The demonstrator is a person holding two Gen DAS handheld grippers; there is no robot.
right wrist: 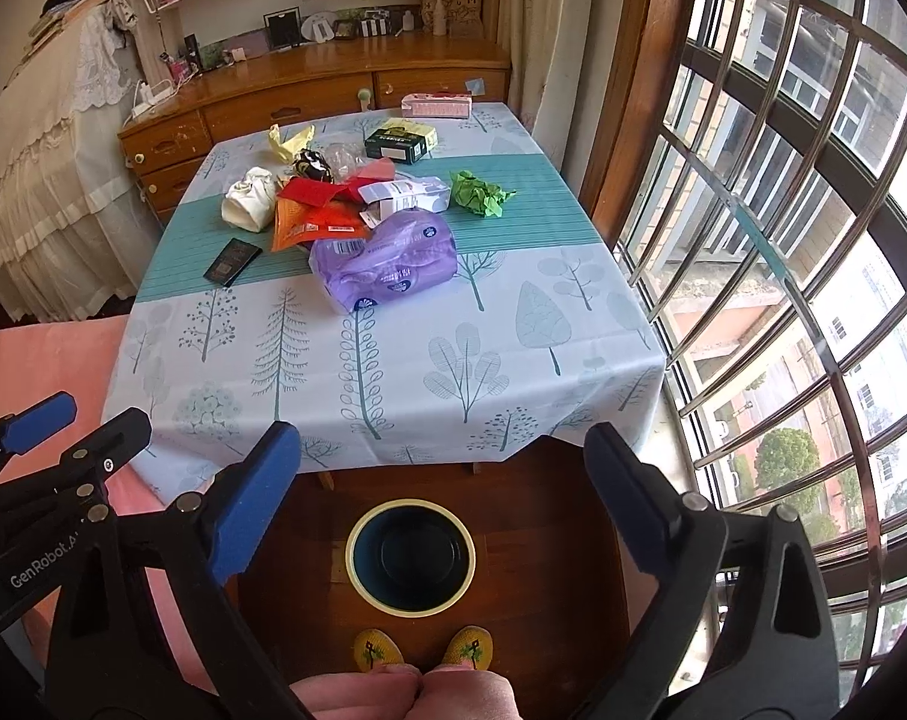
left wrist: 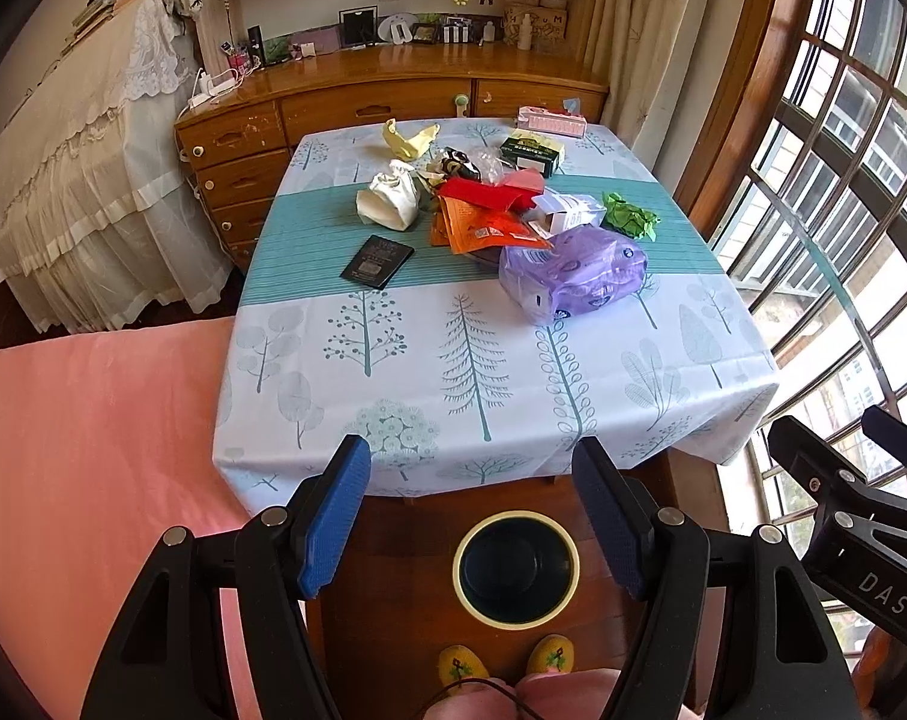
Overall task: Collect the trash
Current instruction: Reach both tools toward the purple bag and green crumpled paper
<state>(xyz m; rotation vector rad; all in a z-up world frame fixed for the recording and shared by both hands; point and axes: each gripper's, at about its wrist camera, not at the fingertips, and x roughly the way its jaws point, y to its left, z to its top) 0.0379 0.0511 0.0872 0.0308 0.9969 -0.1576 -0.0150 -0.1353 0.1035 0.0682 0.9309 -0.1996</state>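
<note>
Both your grippers, left and right, are open and empty. The bin sits below the table, ready for trash.

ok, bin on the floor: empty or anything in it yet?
Empty. The bin stands upright, its dark bare bottom visible in both views; the trash pile is on the table.

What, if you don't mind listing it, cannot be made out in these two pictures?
- Print on the purple pack and black booklet: too small in both views.
- Whatever lies under the orange wrapper: covered by the heap.
- Bin interior: dark, its contents unreadable.
- Person: cut off by the bottom edge; only knees and slippers show.
</note>
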